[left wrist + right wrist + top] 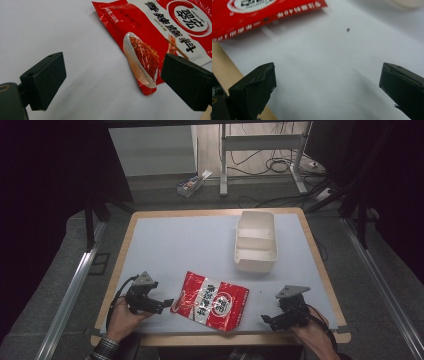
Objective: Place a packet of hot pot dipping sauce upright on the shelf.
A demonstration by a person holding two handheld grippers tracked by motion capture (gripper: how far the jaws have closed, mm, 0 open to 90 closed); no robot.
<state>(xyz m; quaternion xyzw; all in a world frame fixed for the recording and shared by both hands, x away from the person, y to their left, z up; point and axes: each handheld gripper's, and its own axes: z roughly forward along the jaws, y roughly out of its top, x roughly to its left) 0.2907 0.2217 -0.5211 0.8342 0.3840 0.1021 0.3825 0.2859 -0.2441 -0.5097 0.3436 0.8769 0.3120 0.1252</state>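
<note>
Approaching the red seasoning packet (211,301) looks like the step in hand; nothing is gripped yet.

High view: packet lies flat on the pale surface (180,245) near the front edge, between the two hands. Left gripper (166,303) sits just beside the packet's left edge, pointing at it. Right gripper (266,319) is off the packet's right end, near but apart. White divided tray (255,241) stands further back on the right, well apart from the packet, compartments look bare. Small box (192,184) on the floor beyond the surface.

Left gripper view: jaws stand wide apart, nothing between the pads. Packet (160,37) is ahead and to the right; its lower corner sits just in front of the right jaw, not touching as far as visible.

Right gripper view: jaws also wide apart over bare surface. Packet edge (262,12) is at upper left, clear of the jaws. Wooden rim (227,67) of the surface runs by the left jaw.

Next move, by judgement: left gripper needs to slide in low to get a jaw under the thin corner, then close. Flat foil, likely slippery; tray seems the probable destination.
</note>
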